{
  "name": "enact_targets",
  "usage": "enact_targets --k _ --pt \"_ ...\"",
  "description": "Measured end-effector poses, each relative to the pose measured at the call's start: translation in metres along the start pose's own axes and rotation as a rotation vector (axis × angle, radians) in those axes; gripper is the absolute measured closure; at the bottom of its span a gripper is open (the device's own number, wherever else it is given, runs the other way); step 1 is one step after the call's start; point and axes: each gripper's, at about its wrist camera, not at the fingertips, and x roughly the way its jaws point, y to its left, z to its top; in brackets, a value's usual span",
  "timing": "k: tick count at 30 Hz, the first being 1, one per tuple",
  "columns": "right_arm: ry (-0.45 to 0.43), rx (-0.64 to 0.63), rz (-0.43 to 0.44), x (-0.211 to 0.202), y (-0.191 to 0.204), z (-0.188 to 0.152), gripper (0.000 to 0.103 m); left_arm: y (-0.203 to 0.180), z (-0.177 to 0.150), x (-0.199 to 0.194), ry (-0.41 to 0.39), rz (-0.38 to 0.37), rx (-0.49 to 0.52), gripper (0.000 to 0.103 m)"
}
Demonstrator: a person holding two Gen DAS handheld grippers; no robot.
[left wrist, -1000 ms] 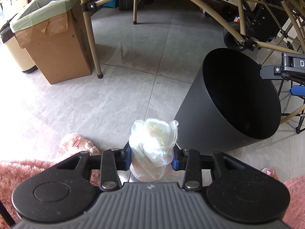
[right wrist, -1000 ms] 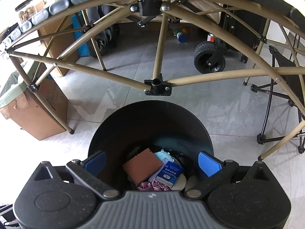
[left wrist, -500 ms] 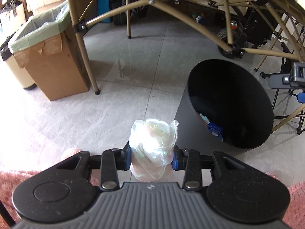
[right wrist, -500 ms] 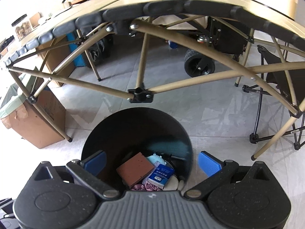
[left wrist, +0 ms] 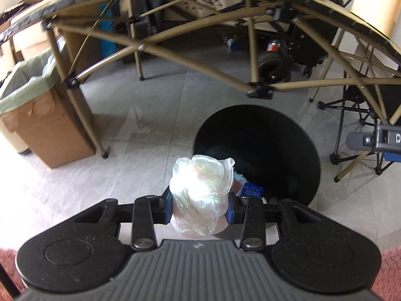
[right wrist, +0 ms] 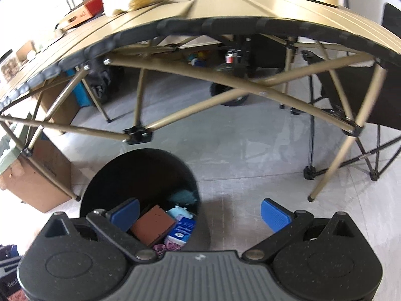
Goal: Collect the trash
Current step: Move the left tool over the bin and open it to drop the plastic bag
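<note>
A lived-in home room — tiled floor [left wrist: 130, 180]; folding table [right wrist: 250, 7]; pink rug [left wrist: 7, 258].

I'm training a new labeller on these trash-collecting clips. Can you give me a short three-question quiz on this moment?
1. True or false: the left gripper is shut on a crumpled clear plastic bag.
2. Multiple choice: the right gripper fingers are (A) shut on a red box, (B) open with nothing held, (C) shut on the bin rim.
3. Short answer: name one item lying inside the black bin.

Key
1. True.
2. B.
3. The reddish-brown box, or the blue and white packet.
</note>
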Motion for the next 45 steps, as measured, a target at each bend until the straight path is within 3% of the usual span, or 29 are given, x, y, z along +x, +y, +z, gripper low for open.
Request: enact_targets --k 12,20,28,45 --pt "-0.023 0.124 -0.029 -0.010 -0.052 -0.002 0.000 -0.049 0.031 0.007 -0.014 -0.062 0.068 0.065" --pt "-0.044 0.177 -0.047 -0.012 -0.068 -0.003 0.000 -0.077 0.048 0.026 0.046 -0.083 0.087 0.065" --pt "-0.072 0.221 -0.083 -0.012 -0.076 -0.003 0.000 -0.091 0.056 0.057 0.138 -0.066 0.075 0.065" --pt "-0.057 0.230 -0.102 -0.005 -0.074 -0.005 0.000 -0.090 0.054 0.091 0.229 -0.006 0.016 0.060"
